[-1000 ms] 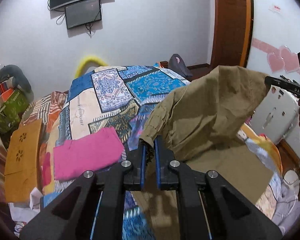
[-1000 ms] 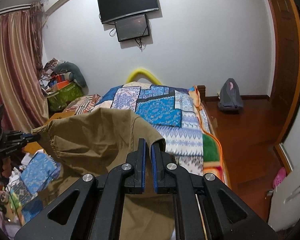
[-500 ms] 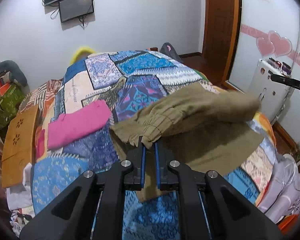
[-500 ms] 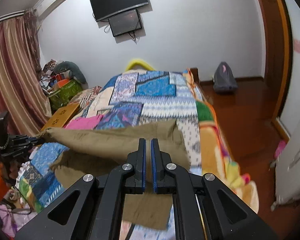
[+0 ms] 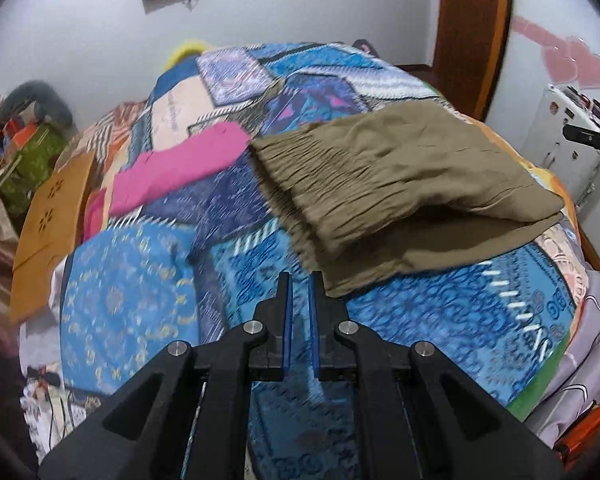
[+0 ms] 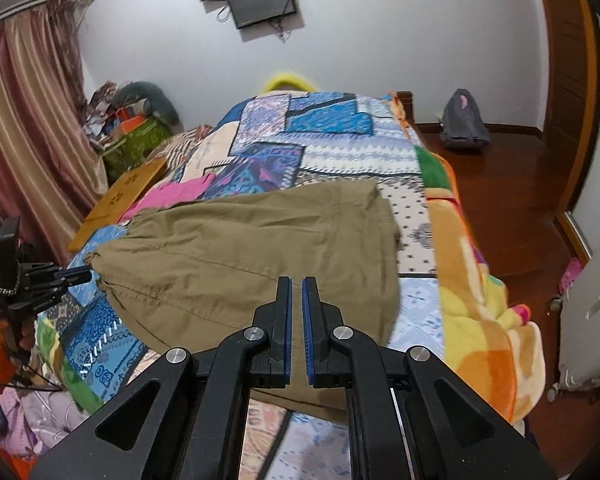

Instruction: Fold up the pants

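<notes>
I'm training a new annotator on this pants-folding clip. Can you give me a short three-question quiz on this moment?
1. True or false: the left tongs grip the olive pants.
2. What lies on the patchwork bedspread left of the pants?
A. pink garment
B. white pillow
C. black jacket
3. Fill in: the pants' gathered waistband points toward the ____ tongs.

Key: 1 false, both the left and the right tongs are slightly apart and empty. 2 A, the pink garment. 3 left.
</notes>
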A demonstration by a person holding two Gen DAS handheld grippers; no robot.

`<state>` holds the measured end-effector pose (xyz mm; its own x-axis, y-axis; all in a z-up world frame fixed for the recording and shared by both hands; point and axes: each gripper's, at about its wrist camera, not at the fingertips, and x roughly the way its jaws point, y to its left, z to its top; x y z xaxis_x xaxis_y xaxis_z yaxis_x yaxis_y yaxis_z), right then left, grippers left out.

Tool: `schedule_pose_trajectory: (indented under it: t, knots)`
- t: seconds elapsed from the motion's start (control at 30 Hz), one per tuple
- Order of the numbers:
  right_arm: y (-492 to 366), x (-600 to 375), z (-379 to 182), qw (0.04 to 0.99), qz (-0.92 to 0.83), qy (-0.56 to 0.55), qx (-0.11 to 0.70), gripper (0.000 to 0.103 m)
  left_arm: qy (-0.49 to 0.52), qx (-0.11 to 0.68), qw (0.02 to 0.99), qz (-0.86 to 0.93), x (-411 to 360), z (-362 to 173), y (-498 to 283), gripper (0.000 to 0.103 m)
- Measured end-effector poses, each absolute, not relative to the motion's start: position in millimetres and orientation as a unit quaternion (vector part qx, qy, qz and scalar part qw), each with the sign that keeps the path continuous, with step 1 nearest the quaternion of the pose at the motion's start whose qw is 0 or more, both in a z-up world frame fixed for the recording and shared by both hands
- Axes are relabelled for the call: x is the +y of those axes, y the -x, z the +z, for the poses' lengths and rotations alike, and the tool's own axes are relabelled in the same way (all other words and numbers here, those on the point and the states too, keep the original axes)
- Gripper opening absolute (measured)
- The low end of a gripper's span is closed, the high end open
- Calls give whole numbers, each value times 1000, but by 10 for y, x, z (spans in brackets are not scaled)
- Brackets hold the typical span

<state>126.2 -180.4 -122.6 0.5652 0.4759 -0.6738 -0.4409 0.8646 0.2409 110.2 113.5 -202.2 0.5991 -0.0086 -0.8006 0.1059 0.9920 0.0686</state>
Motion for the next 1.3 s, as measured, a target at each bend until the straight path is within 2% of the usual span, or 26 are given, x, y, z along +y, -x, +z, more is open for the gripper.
schedule_pose_trajectory:
  t: [0.17,0.37,0.5,0.63,0.73,1.03,1.17,1.3]
  knots:
    - [-1265,-1600,-1261,878,275,-19,391,9,-12,431,902,-19,1267,-1791,-1152,7]
    - [-1288,-1371,-1427,864,288,-11,412,11,14,418,907,-56,974,-1559,-1334,7]
    - [-1295,-1299,-1610,851,287,6,439,12,6,429,900,-82,658,-1657,-1480,7]
    - [-1257,-1306,-1796,837,282,26,468,11,12,467,880,-86,588,-1957,-1570,7]
    - [-1171,-1369,-1837,838,278,36,468,11,6,461,883,-88,598,-2083,-1504,7]
    - [-1122,-1740,-1895,831,252,5,495,12,7,455,887,-70,693,-1923,-1465,8]
    - [-1179,-1906,-1858,832,230,13,504,15,13,442,896,-47,893,-1739,-1547,12]
    - [-1325,-2022,-1718,845,215,11,490,16,7,431,902,-16,1062,-1658,-1750,35]
